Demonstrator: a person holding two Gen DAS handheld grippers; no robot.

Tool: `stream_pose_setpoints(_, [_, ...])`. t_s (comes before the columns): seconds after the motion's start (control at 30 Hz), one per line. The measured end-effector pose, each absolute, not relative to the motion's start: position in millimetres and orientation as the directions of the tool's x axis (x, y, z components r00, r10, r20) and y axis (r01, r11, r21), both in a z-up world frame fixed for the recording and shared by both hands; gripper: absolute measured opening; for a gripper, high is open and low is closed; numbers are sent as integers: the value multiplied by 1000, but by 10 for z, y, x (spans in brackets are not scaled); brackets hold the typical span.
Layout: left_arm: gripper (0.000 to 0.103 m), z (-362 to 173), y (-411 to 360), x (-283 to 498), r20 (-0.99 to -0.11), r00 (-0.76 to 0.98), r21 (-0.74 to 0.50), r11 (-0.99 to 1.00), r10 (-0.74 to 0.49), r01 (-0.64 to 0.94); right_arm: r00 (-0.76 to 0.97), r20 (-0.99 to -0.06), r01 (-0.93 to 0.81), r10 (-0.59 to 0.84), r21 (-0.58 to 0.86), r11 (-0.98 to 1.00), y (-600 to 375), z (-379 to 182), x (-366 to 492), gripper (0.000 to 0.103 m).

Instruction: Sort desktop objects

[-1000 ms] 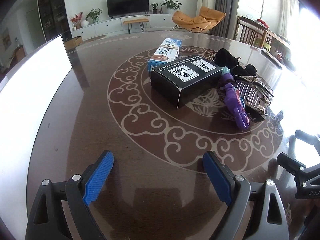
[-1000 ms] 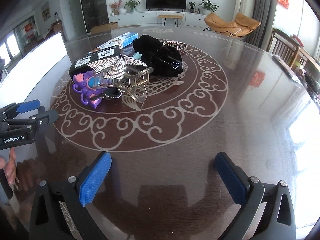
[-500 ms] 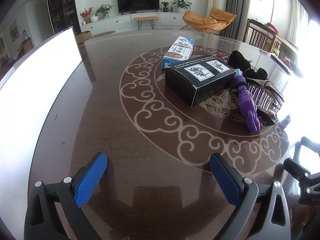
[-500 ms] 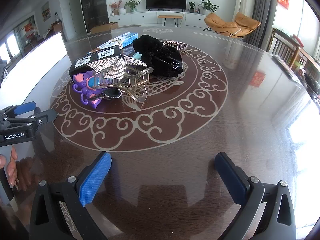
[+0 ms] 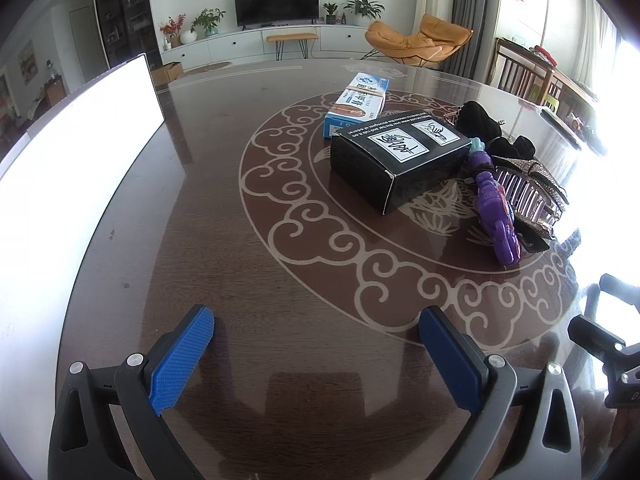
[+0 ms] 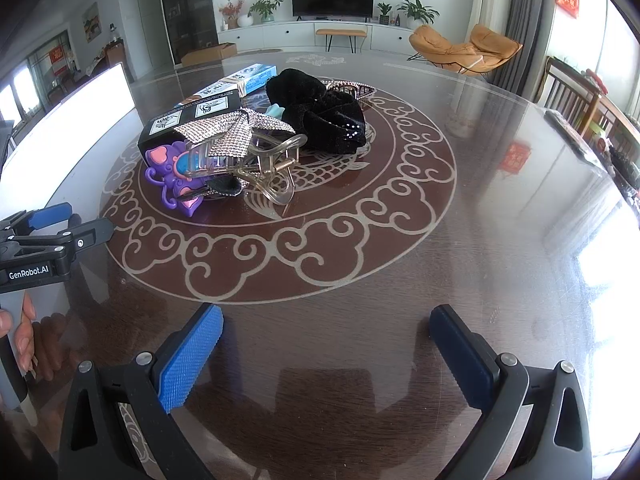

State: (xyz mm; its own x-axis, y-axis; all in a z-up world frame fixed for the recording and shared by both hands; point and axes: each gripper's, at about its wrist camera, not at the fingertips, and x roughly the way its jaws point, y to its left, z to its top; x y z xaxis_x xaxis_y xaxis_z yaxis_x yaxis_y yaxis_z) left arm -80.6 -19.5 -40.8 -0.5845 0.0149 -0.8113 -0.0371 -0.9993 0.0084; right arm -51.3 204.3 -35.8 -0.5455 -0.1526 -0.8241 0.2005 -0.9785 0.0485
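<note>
A pile sits at the middle of the round dark table [image 5: 240, 280]: a black box [image 5: 396, 156] with white labels, a blue and white box [image 5: 358, 102] behind it, a purple toy clip [image 5: 498, 216], a clear claw hair clip [image 6: 256, 164] with a rhinestone bow [image 6: 232, 130], and a black velvet scrunchie [image 6: 320, 112]. My left gripper [image 5: 316, 344] is open and empty, low over the table, short of the pile. My right gripper [image 6: 326, 344] is open and empty, also short of the pile. The left gripper also shows at the left edge of the right wrist view [image 6: 52, 224].
A bright white panel [image 5: 68, 148] stands along the table's left side. Wooden chairs [image 5: 528, 76] stand at the right. An orange lounge chair [image 6: 468, 48] and a TV cabinet [image 6: 332, 32] are beyond the table. The right gripper's body shows at the lower right of the left wrist view [image 5: 608, 340].
The left gripper has drawn back and turned a little left, so the pile sits farther right and away in its view. The right gripper has hardly moved.
</note>
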Motion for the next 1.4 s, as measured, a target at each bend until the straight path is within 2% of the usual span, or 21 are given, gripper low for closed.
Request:
stream_pose_setpoints(0.1, [103,-408,-195,-805,-811,-584,8,-999,15,-37,-561,-773,204,-294,216,-955,1966,-148,-600,103])
stream_pose_setpoints(0.23, [103,-402,-197,-801,-811,-584,8,-999,15,-37,-590,-744,202,-313,239,-950,1666,72,-903,103])
stream_pose_setpoints(0.37, [103,-407,-194,-802,-811,-584,8,-999,15,-37,-575,-773,170,-267,206,-964,1475,2,-1266,102])
stream_pose_setpoints(0.4, [103,-407,-195,-803,-811,-584,8,-999,15,-37,-573,-779,153,-256,205,-967,1494,-30,-1312,92])
stream_pose_setpoints(0.43, [103,-406,-195,-802,-811,-584,8,-999,15,-37,-564,-783,142,-262,220,-965,1532,-69,-1343,76])
stream_pose_setpoints(0.53, [103,-406,-196,-803,-811,-584,8,-999,15,-37,-555,-778,128,-294,269,-954,1695,-166,-1303,57])
stream_pose_setpoints(0.67, [103,-408,-196,-805,-811,-584,8,-999,15,-37,-584,-765,153,-271,224,-962,1885,-125,-1011,51])
stream_pose_setpoints(0.87, [103,-409,-199,-807,-811,-584,8,-999,15,-38,-644,-734,200,-215,110,-974,2161,-49,-421,54])
stream_pose_setpoints(0.9, [103,-409,-199,-807,-811,-584,8,-999,16,-38,-645,-734,212,-213,95,-973,2182,-46,-369,68])
stream_pose_setpoints(0.93, [103,-408,-201,-806,-811,-584,8,-999,16,-38,-646,-735,223,-206,76,-972,2191,-47,-333,87])
stream_pose_setpoints(1.0, [103,-409,-201,-808,-811,-584,8,-999,16,-38,-659,-729,246,-184,22,-969,2195,-53,-311,96])
stream_pose_setpoints(1.1, [103,-409,-202,-808,-811,-584,8,-999,16,-38,-627,-761,291,-168,-29,-956,2093,-126,-478,96])
stream_pose_setpoints(1.23, [103,-408,-203,-806,-811,-584,8,-999,16,-38,-551,-812,349,-194,-13,-937,1965,-329,-848,96])
stream_pose_setpoints(1.4, [103,-408,-204,-807,-811,-584,8,-999,16,-38,-552,-807,359,-208,-5,-933,1918,-431,-1038,96])
